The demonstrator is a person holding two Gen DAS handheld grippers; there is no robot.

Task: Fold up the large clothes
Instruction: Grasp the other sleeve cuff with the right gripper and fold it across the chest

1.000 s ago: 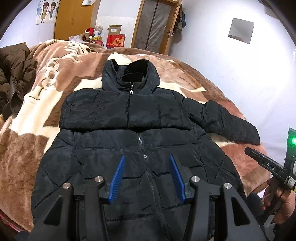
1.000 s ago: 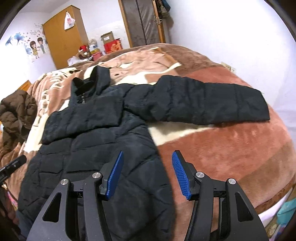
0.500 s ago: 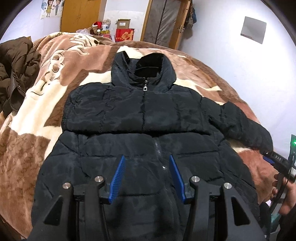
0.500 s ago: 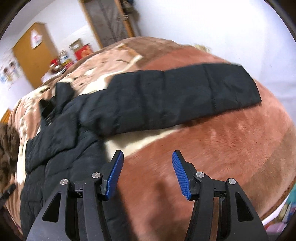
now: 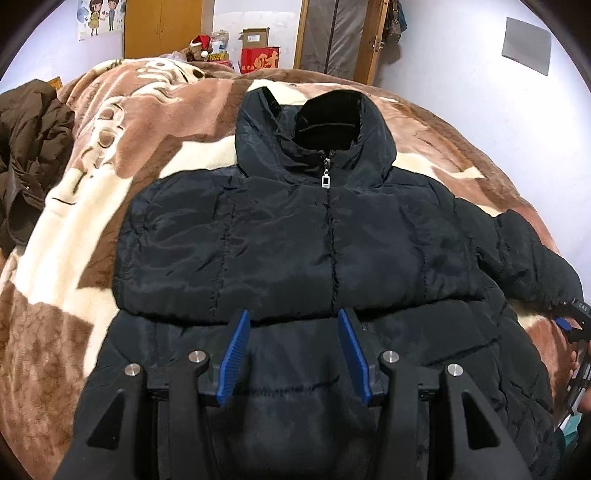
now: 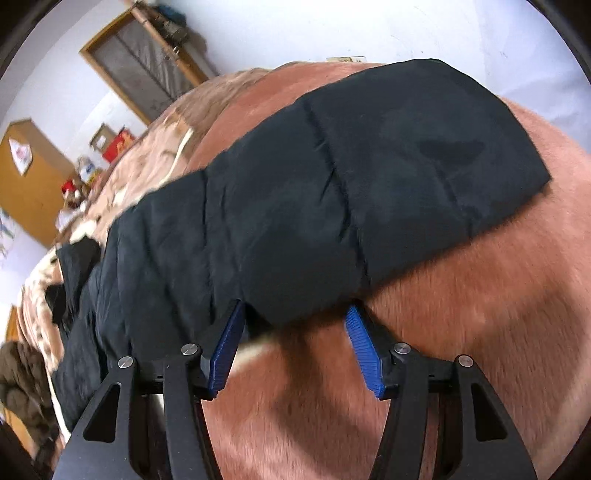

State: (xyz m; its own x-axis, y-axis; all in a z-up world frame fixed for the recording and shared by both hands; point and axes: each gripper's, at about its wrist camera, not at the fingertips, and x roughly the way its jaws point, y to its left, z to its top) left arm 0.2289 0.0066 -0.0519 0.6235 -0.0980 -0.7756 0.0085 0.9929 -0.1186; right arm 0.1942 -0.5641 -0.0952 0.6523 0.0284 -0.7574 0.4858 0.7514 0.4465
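Note:
A black puffer jacket (image 5: 314,240) lies zipped, front up, on the bed, hood toward the far side. One sleeve (image 6: 332,184) stretches out flat over the brown blanket. My left gripper (image 5: 292,314) hovers open above the jacket's lower front near the zip, with nothing between its blue pads. My right gripper (image 6: 295,306) stands at the near edge of the outstretched sleeve. Its jaws are opening, the sleeve's edge lies at the fingertips, and the pads do not press on it. The right gripper (image 5: 576,321) also shows at the left wrist view's right border, by the cuff.
A brown and cream plush blanket (image 5: 55,295) covers the bed. A brown coat (image 5: 26,155) is heaped at its left side. Boxes (image 5: 258,55) and a wardrobe (image 5: 162,33) stand beyond the bed. A white wall runs close along the right side.
Both grippers have come down closer to the jacket. The right one swung away from the jacket's body to the outstretched sleeve and rolled, so its view is now tilted.

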